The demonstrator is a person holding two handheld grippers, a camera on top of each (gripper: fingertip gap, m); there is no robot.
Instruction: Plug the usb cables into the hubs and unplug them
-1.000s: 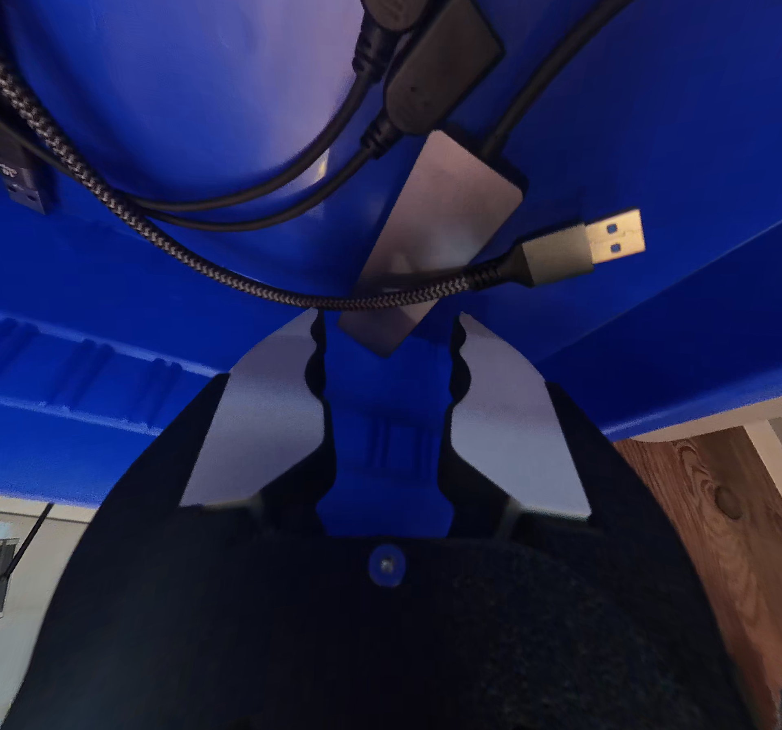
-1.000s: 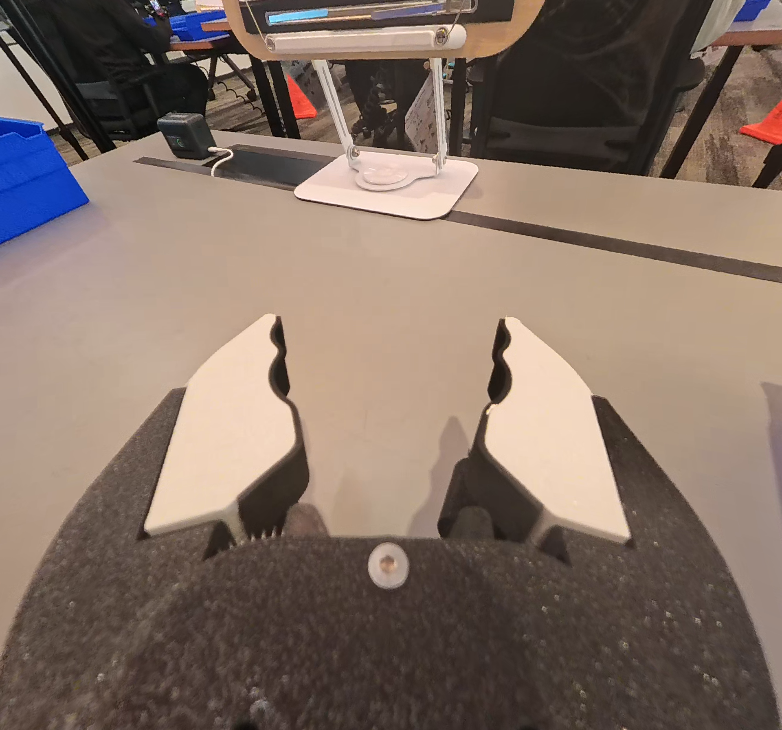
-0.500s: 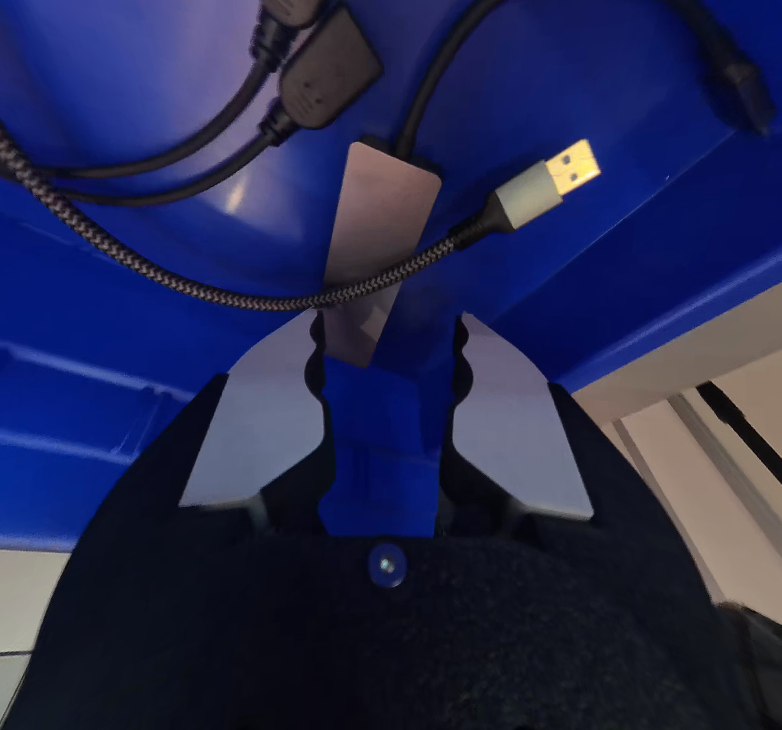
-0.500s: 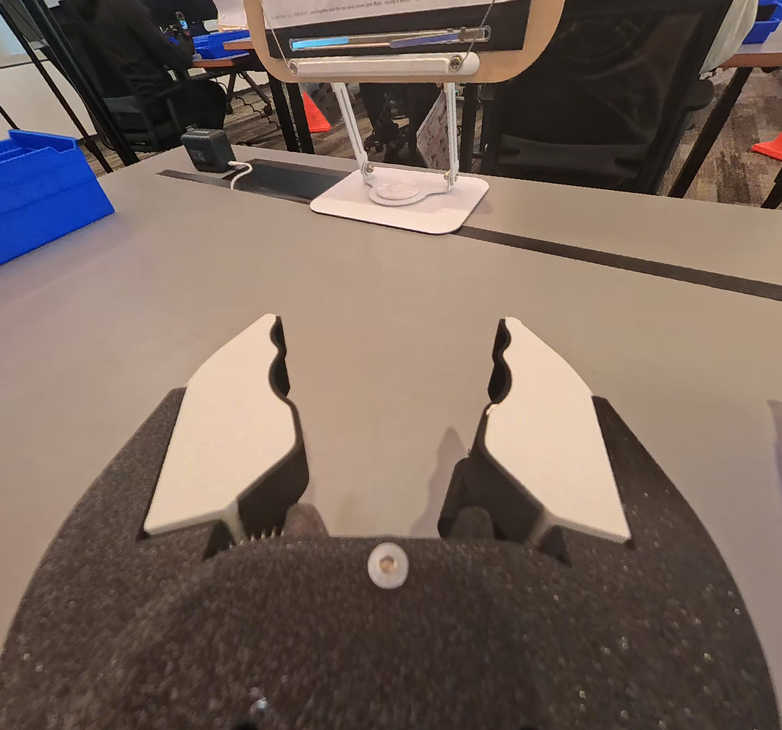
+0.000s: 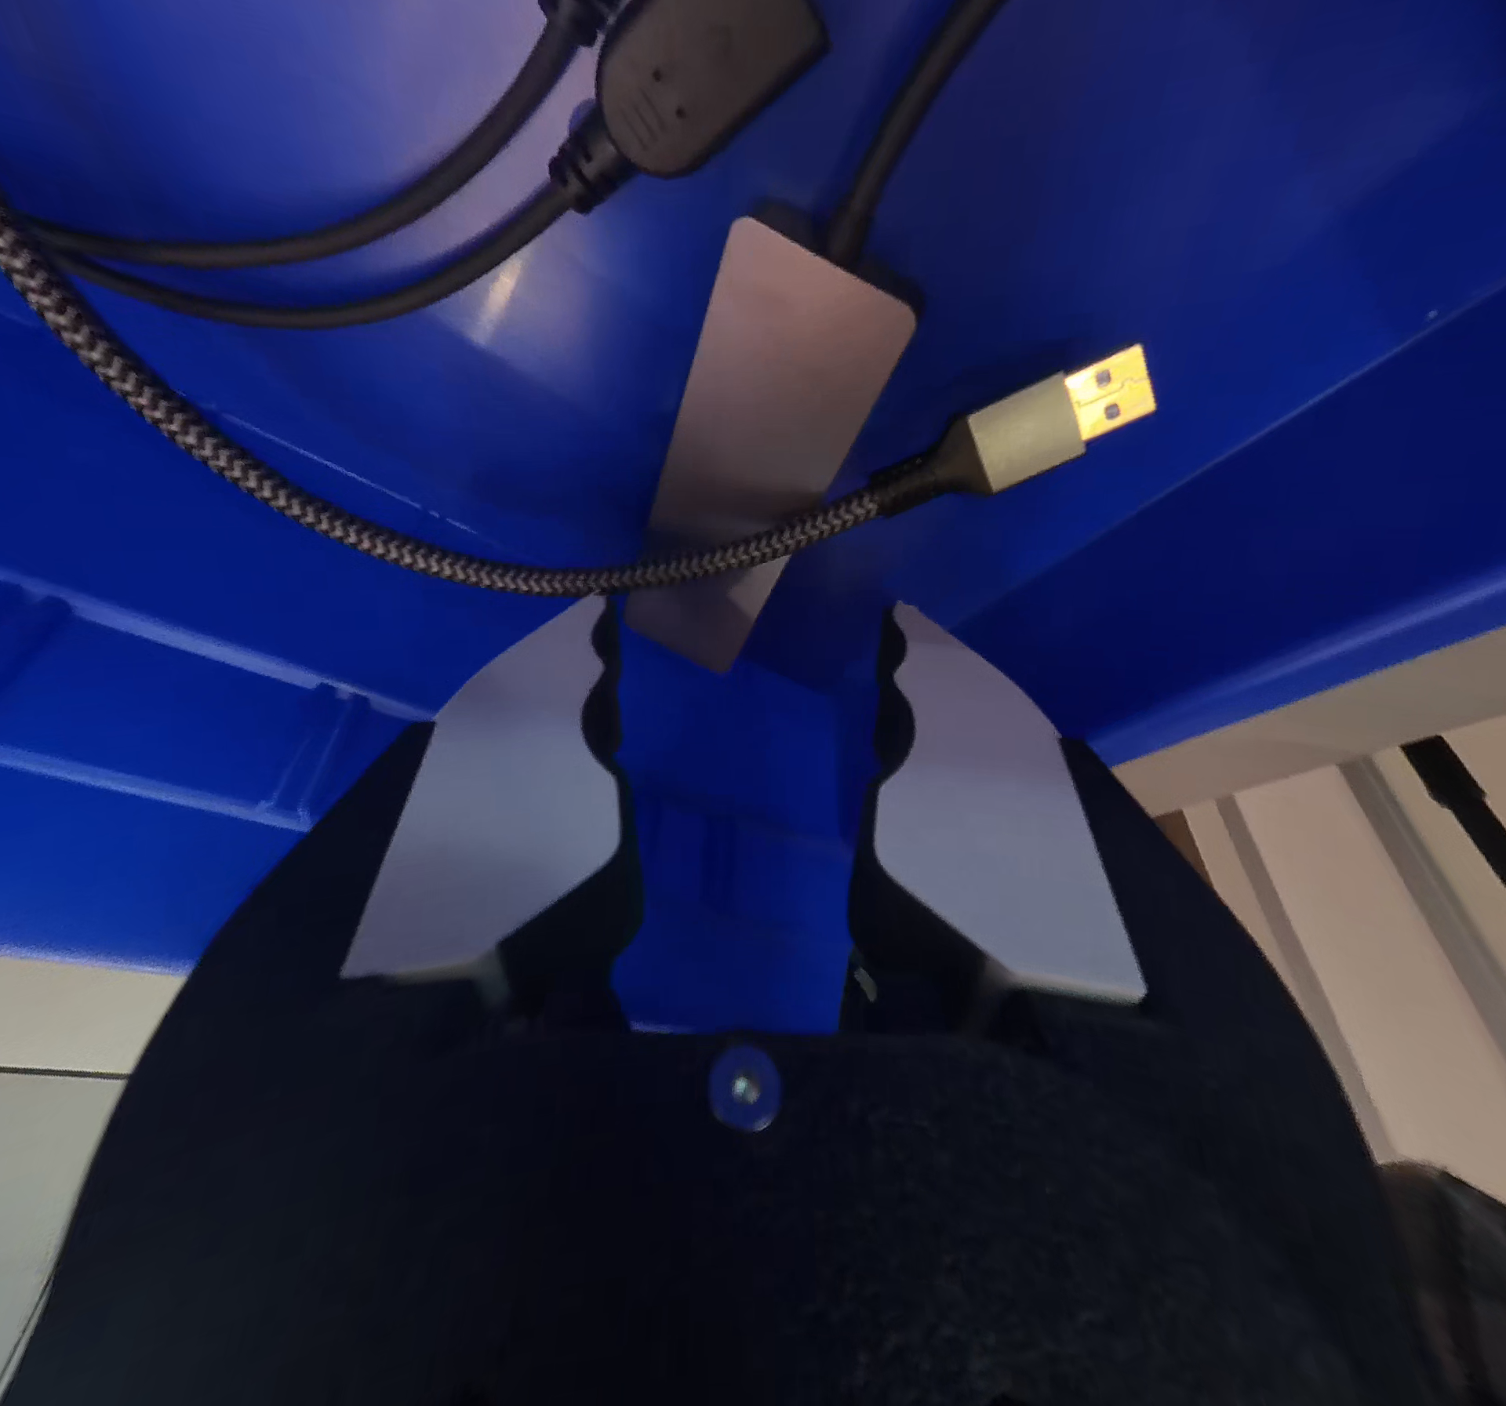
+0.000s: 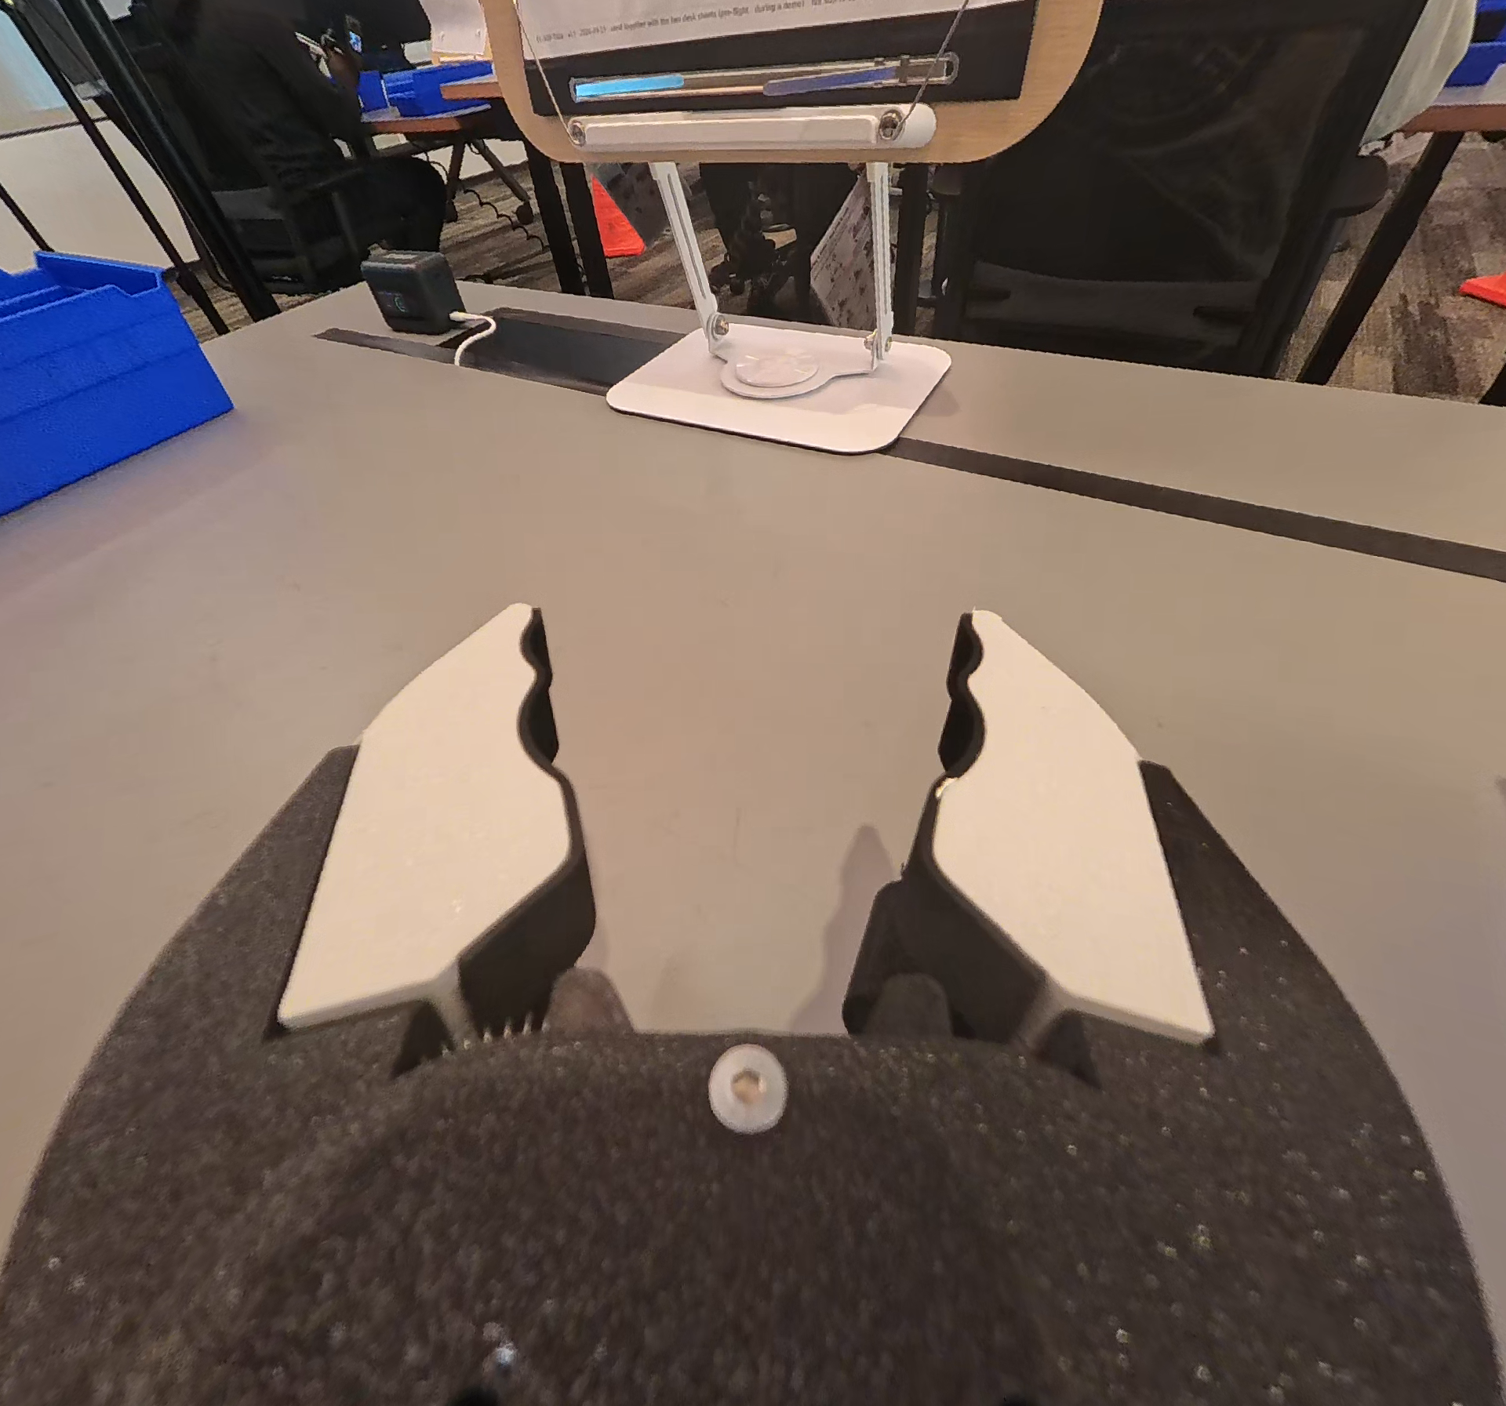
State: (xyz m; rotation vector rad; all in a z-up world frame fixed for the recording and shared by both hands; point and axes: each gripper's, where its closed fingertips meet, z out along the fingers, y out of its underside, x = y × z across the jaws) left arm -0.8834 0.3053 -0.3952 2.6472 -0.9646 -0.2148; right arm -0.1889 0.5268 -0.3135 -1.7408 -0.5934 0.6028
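Observation:
In the left wrist view a flat grey hub [image 5: 782, 422] lies inside a blue bin [image 5: 1182, 145]. A braided cable [image 5: 326, 520] crosses over the hub and ends in a loose gold USB plug [image 5: 1059, 422]. Two black plugs [image 5: 701, 63] with black cables lie at the top. My left gripper [image 5: 746, 617] is open and empty, its fingertips just short of the hub's near end. In the right wrist view my right gripper [image 6: 750, 625] is open and empty above the grey table [image 6: 733, 536]. No cable or hub shows there.
A blue bin [image 6: 90, 381] stands at the table's left. A white stand [image 6: 782, 389] holding a wooden-framed sheet sits at the back, beside a small black device [image 6: 411, 300] with a white cable. A dark strip [image 6: 1182, 503] crosses the table. A person and chairs are behind. The gap from one gripper's tips to the other's is roughly 75 cm.
The left wrist view has shifted over the bin, with the hub and gold plug now lower and larger in frame. The right gripper has tilted up a little; the stand sits lower in view. Both stay open.

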